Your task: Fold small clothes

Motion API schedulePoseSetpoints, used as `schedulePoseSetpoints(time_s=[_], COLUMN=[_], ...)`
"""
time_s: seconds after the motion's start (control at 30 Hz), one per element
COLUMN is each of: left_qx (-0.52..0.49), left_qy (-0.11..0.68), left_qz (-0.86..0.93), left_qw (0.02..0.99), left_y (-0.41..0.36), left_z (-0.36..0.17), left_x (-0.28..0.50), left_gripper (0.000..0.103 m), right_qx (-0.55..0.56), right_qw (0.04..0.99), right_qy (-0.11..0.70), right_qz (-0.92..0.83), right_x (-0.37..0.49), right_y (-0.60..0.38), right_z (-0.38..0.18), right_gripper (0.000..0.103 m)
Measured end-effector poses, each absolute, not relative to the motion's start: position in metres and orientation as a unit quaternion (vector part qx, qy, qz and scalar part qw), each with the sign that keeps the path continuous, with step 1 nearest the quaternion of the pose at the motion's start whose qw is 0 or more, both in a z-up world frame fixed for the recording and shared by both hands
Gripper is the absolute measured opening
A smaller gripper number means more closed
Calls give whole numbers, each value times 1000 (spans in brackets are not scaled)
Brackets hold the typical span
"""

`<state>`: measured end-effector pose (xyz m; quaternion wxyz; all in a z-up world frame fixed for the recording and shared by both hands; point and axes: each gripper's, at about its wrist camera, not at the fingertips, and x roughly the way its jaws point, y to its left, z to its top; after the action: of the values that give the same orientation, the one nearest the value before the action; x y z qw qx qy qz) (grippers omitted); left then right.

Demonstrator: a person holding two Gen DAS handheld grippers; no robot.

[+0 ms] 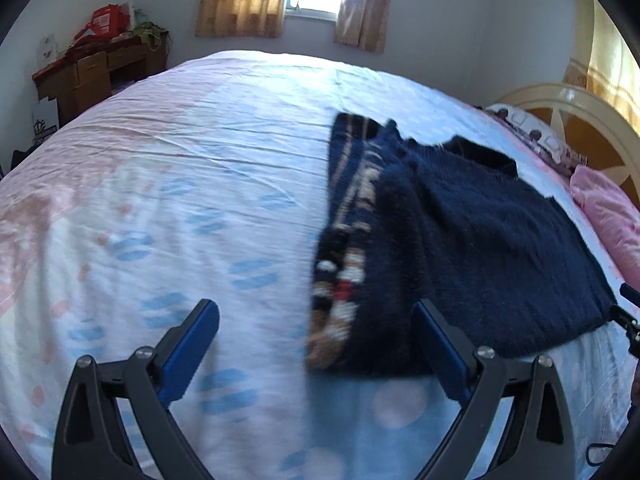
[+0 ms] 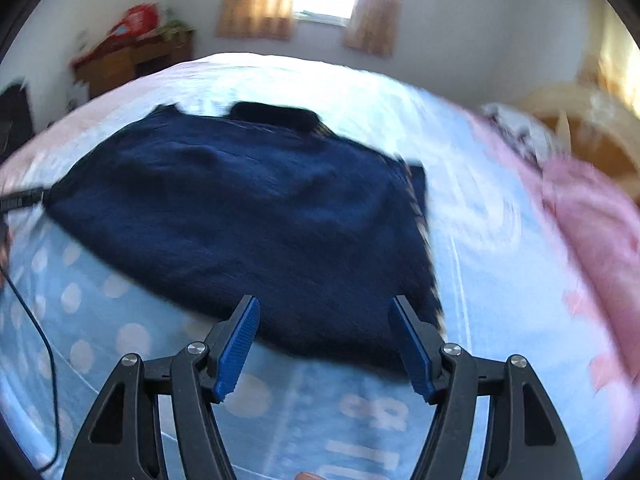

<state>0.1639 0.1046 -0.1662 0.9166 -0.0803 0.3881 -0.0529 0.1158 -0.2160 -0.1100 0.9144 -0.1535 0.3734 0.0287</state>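
A small navy knit sweater [image 1: 480, 240] lies on the bed, its left side folded over so a white, tan and red pattern [image 1: 348, 272] shows. In the right wrist view the sweater [image 2: 256, 216] lies flat, collar at the far end. My left gripper [image 1: 316, 312] is open and empty above the sheet at the sweater's near left edge. My right gripper [image 2: 324, 312] is open and empty over the sweater's near hem. The tip of the left gripper [image 2: 20, 200] shows at the sweater's left edge.
The bed sheet [image 1: 180, 200] is pale blue and pink. A pink pillow [image 1: 608, 216] and the headboard [image 1: 580, 128] lie to the right. A wooden desk [image 1: 96, 76] stands by the far wall. A dark cable [image 2: 36, 320] runs across the sheet.
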Motion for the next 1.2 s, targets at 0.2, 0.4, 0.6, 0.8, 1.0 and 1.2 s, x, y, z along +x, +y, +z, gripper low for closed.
schedulePoseSetpoints(time_s=[0.2,0.4,0.6,0.8,1.0,1.2], left_qx=[-98,-145,-166,-186,-197,-205], left_qy=[391,402,406,405,404,393], left_qz=[-16,4,2,-17,-25,-83], left_qw=[915,904,899,895,893,893], left_y=[148,187,208,227,241,234], left_z=[-166,-169,-163,-152,-149,-144], left_x=[159,159,158,159,172,202], left_gripper=[99,99,99,99,99,99], right_qx=[-208,-270,-289,-322,-307,-332], right_qw=[908,892,880,870,884,878], right_qy=[348,315,299,288,289,272], right_qz=[108,180,230,237,202,212], right_x=[130,139,147,154,178,165], right_y=[-136,-43,27,80,74,86], right_z=[-109,-122,-134,-154,-161,-167], right_gripper=[67,67,67,67,67,29])
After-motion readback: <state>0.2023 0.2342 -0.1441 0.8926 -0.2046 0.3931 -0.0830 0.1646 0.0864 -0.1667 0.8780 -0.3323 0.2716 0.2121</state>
